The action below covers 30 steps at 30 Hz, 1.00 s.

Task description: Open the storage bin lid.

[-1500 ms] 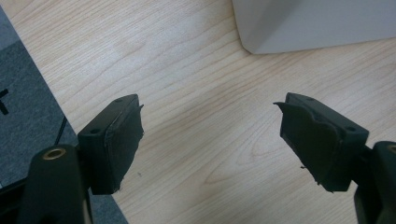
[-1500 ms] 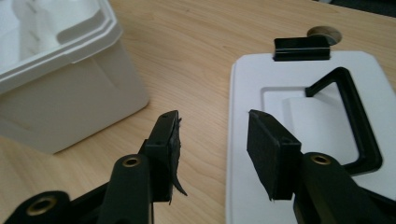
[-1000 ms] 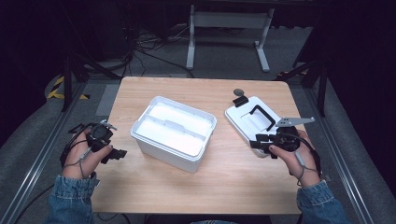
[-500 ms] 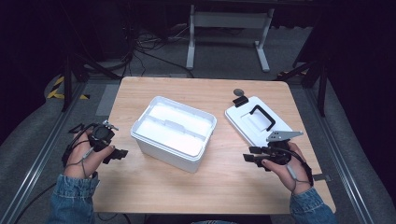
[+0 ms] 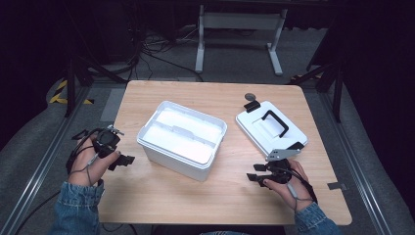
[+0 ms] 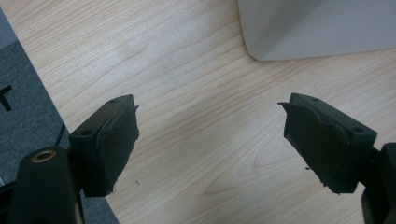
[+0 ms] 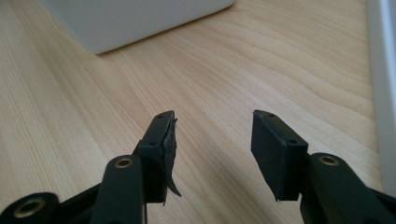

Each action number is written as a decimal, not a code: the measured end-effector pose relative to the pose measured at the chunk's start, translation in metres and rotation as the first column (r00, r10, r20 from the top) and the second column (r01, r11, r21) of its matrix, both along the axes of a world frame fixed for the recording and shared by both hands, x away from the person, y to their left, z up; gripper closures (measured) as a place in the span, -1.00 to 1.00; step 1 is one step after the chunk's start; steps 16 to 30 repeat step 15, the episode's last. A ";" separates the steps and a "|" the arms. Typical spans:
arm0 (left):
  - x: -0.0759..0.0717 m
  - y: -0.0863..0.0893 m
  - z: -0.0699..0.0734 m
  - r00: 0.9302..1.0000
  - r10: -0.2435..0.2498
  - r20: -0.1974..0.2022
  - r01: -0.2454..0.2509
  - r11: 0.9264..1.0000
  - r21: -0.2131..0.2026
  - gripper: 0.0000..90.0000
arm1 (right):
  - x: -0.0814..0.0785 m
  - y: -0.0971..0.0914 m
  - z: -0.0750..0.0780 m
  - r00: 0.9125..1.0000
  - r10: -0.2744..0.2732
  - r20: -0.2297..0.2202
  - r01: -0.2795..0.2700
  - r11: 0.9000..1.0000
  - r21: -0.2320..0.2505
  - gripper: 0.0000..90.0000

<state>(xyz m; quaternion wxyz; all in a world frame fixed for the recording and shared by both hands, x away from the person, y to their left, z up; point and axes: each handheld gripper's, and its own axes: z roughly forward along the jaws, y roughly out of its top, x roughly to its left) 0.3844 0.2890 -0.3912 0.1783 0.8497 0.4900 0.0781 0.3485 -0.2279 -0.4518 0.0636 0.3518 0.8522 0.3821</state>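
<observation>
1. The tabletop (image 5: 161, 196) is pale wood grain with rounded corners, standing on grey carpet in a dark room; cables and a white stand's feet lie on the floor beyond its far edge.
2. The left gripper (image 5: 126, 159) sits at the tabletop's left edge, jaws spread wide with only bare wood between them; in the left gripper view the carpet shows just outside its left jaw.
3. The white bin (image 5: 182, 138) stands open ahead of those jaws and to their right, near but apart.
4. The right gripper (image 5: 254, 177) rests low near the front edge; its jaws have just been opening and stand wide, nothing between them.
5. The lid (image 5: 270, 127), with a black handle, lies flat just beyond the right jaws; open wood separates them from the bin.
</observation>
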 end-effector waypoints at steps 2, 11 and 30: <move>0.000 -0.001 -0.001 1.000 -0.001 -0.001 0.001 1.000 0.001 -0.59 | -0.001 0.003 -0.005 1.000 0.002 0.002 -0.002 1.000 -0.006 0.12; 0.002 -0.003 -0.003 1.000 -0.014 0.002 0.014 1.000 0.004 -0.59 | -0.008 0.015 -0.020 0.999 0.024 0.032 -0.023 1.000 -0.021 0.11; 0.002 -0.003 -0.003 1.000 -0.012 0.001 0.012 1.000 -0.002 -0.59 | -0.007 0.014 -0.022 0.999 0.022 0.044 -0.022 1.000 -0.012 0.11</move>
